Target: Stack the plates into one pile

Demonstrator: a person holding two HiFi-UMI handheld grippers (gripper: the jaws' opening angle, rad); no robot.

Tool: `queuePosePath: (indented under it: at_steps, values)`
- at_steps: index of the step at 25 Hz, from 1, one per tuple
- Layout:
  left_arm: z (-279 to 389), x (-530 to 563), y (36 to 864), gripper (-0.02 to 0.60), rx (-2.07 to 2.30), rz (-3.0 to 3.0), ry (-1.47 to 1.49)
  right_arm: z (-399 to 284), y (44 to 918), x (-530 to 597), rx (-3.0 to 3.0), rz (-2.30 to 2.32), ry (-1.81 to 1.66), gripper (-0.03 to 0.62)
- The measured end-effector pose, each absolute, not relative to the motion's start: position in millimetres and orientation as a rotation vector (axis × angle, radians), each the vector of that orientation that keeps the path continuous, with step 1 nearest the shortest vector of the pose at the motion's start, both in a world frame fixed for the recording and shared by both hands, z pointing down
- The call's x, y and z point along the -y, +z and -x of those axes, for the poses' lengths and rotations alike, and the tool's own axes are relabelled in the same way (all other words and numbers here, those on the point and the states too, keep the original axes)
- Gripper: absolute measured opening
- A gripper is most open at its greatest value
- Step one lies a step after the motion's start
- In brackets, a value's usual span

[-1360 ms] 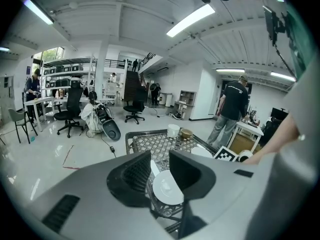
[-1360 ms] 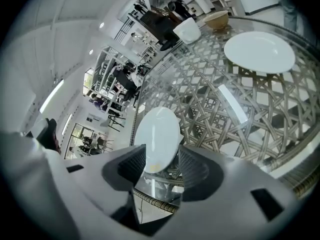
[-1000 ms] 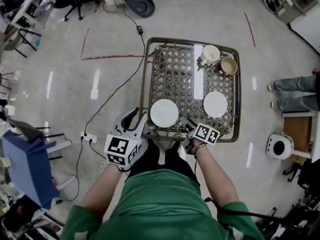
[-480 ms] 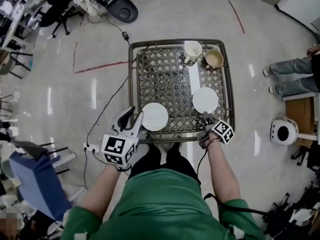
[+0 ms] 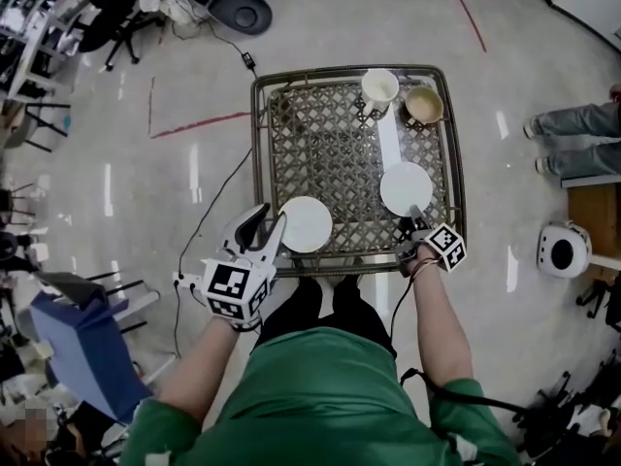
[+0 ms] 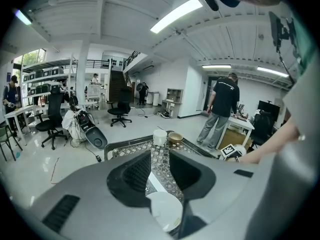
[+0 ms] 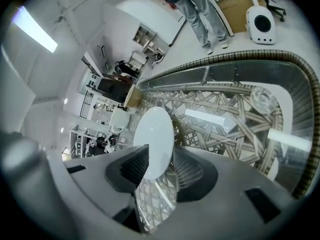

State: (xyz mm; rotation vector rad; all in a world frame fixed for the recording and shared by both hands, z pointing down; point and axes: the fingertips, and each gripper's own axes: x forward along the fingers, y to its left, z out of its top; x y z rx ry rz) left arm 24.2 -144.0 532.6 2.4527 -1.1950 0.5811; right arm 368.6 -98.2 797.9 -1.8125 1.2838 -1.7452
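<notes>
Green short-sleeved shirt (image 5: 320,396), plain black trousers (image 5: 325,311)

A round white plate (image 5: 306,224) lies flat at the lattice worktop's (image 5: 330,153) near-left edge. A second matching plate (image 5: 406,189) lies apart, farther right.

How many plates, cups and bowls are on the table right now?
Plates: 2, the left plate and the right plate
Cup: 1, white
Bowl: 1, tan
Total: 4

On table (image 5: 256,163): left plate (image 5: 307,224), right plate (image 5: 406,189); cup (image 5: 379,88), bowl (image 5: 424,105) behind.
</notes>
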Motion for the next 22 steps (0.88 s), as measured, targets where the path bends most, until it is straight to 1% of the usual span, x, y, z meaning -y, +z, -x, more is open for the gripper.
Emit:
queuePosePath:
  at_steps: [3,4,5,12,22]
  values:
    - [-21,143,534,0.126,1.203,-2.448,0.58,-370,803,101,-1.312,1.846,-1.773,0.118]
    - [-18,143,533,0.124,1.209,-2.446,0.579,-370,803,101,-1.33,1.861,-1.779,0.082]
    - [-16,143,532,0.126,1.216,-2.443,0.576,-370,801,102,-1.345,1.869,-1.778,0.063]
    - [2,142,533,0.126,1.242,-2.41,0.54,-362,776,107,-1.318,1.78,-1.71,0.035]
    - [21,130,531,0.126,1.271,-2.385,0.499,-338,738,118,-1.454,1.669,-1.66,0.029]
